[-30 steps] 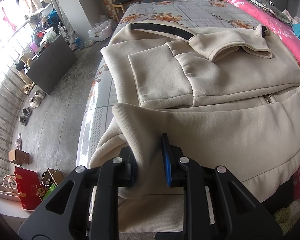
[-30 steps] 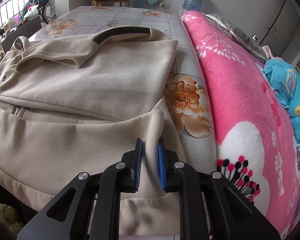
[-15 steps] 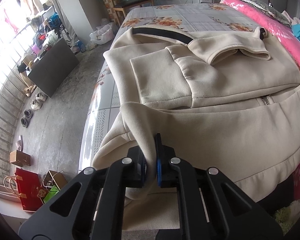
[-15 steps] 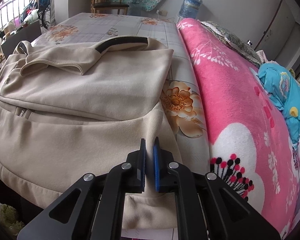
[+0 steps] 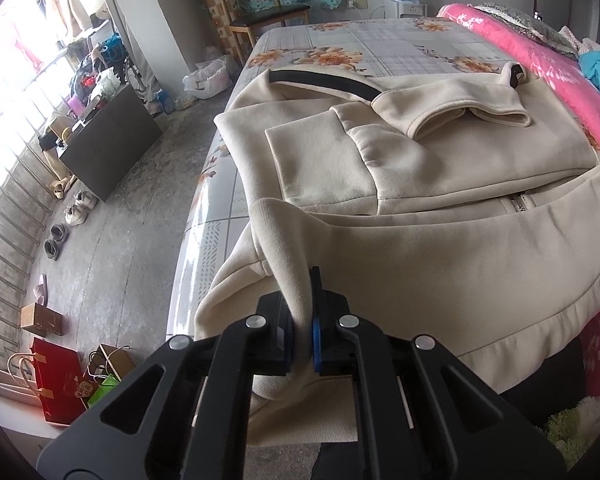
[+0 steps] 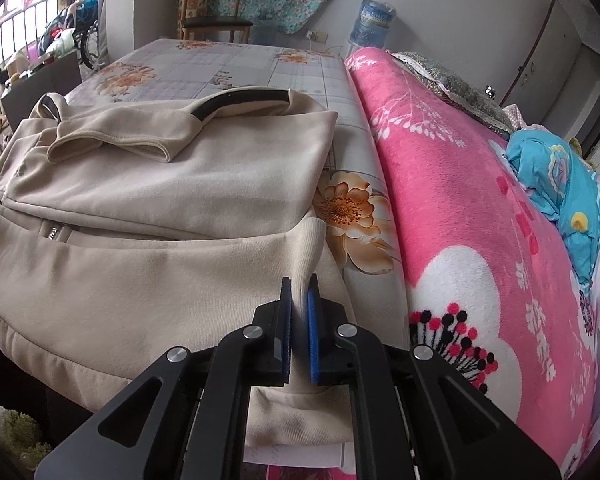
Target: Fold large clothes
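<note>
A large beige zip-up jacket lies on a bed with a flowered sheet, its sleeves folded across the chest and a black collar band at the far end. In the left wrist view my left gripper is shut on the ribbed hem at the jacket's near left corner, and the cloth rises in a fold between the pads. In the right wrist view my right gripper is shut on the hem's near right corner, which also stands up between the blue pads. The near hem hangs over the bed's front edge.
A pink flowered blanket lies along the right of the bed with a blue bundle on it. Left of the bed, the floor holds a dark cabinet, shoes and a red bag. A wooden chair stands beyond the bed.
Both grippers closed onto the jacket's hem corners. The pinched corners have lifted a little, the right one rising slightly more.
</note>
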